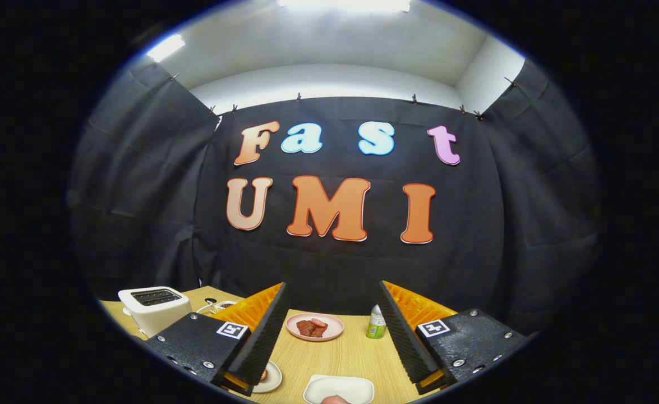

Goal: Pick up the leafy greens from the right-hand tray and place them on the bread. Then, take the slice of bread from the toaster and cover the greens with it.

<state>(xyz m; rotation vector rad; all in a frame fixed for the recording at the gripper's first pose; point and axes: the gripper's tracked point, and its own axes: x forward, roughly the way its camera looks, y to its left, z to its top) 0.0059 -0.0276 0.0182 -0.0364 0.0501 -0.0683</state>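
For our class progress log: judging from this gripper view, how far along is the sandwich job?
Nothing looks done yet. The gripper is open and holds nothing, raised over the wooden table. Just ahead sits a white tray; whether bread lies on it I cannot tell. Beyond is a pink plate of reddish pieces. The toaster stands off to one side, untouched. Fetching the greens, placing them and covering them all remain.

I'm seeing black cloth wall [340, 264] hanging at twelve o'clock, white ceiling [329, 56] glowing above, ceiling light [343, 4] shining, wooden table [340, 353] stretching at six.
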